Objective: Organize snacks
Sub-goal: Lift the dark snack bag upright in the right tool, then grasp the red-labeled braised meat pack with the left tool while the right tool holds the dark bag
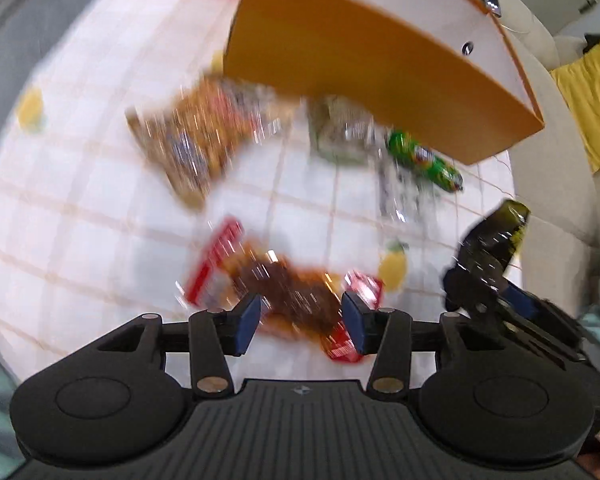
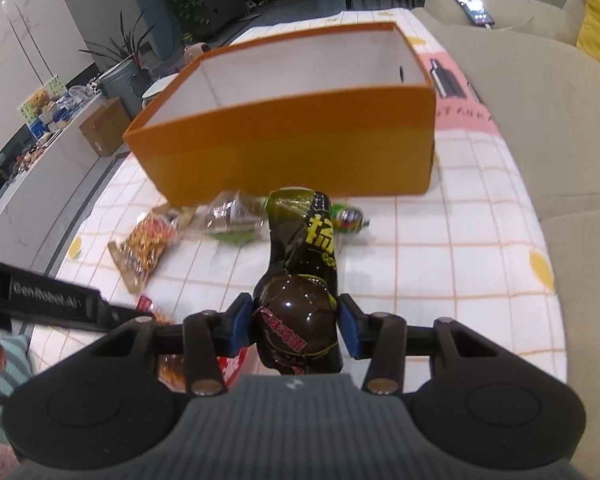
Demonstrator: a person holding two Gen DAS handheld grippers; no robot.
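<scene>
Right now the right gripper (image 2: 296, 326) has its blue pads (image 2: 242, 326) pressed on either side of a dark, glossy pouch (image 2: 300, 280), whose upper half stands up ahead of the jaws and leans toward the box (image 2: 292, 144). The film is smooth and the contents look rounded, so the pouch could squirt out of the pads or swivel in them, and it looks top-heavy.

The left gripper (image 1: 302, 322) stands about half open with nothing pinched. A red-and-brown packet (image 1: 284, 292) lies on the cloth (image 1: 100, 208) below, seen through the gap between the pads. That view is badly smeared, so I cannot tell whether the pads touch the packet. Closing while things are this unsettled could catch only a corner of the wrapper, or nip the cloth with it.

Further out, an orange snack bag (image 2: 148, 246), a clear packet (image 2: 232, 216) and a green pack (image 2: 350, 218) lie near the box's front wall, apart from both grippers. The two grippers are close together, the left one's arm crossing just beside the right one's jaws, so a hasty move might knock them together or sweep a loose snack off the cloth.

The box is open-topped and appears empty. Its front wall stands between the pouch and the inside. A low carry could hit the rim and shove the box back.
</scene>
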